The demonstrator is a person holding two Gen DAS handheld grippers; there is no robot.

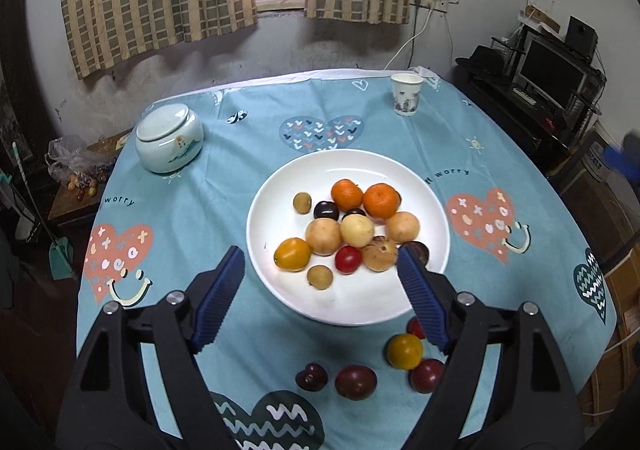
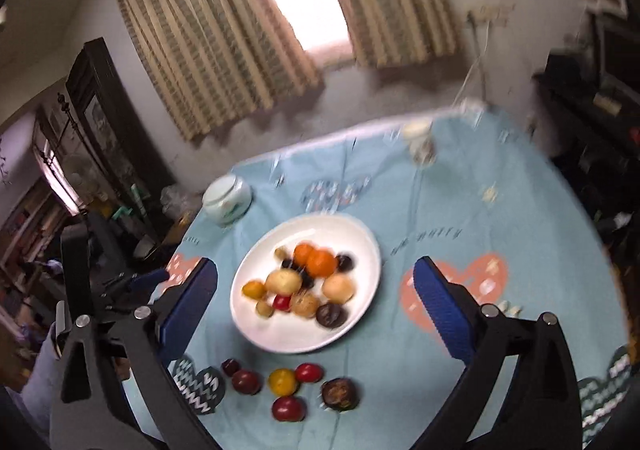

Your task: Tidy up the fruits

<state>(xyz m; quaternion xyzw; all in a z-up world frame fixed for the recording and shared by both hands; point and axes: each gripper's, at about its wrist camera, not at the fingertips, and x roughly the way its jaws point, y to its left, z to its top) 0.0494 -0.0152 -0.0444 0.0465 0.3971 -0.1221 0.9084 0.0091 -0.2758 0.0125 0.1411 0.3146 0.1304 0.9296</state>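
Observation:
A white plate (image 1: pixel 434 217) in the middle of the table holds several fruits: two oranges (image 1: pixel 381 201), pale round fruits, a yellow tomato (image 1: pixel 292 254), a red tomato (image 1: pixel 348 259) and dark plums. It also shows in the right wrist view (image 2: pixel 362 246). Several loose fruits lie on the cloth in front of the plate: a yellow tomato (image 1: pixel 404 350), dark red ones (image 1: pixel 355 381), and a dark fruit (image 2: pixel 339 393). My left gripper (image 1: pixel 321 260) is open and empty over the plate's near edge. My right gripper (image 2: pixel 315 274) is open and empty, higher above the plate.
A lidded ceramic jar (image 1: pixel 169 139) stands at the far left of the table. A paper cup (image 1: pixel 406 93) stands at the far right. The blue heart-print tablecloth (image 1: pixel 240 177) covers the table. Dark furniture with a monitor (image 1: pixel 552 77) is off the right edge.

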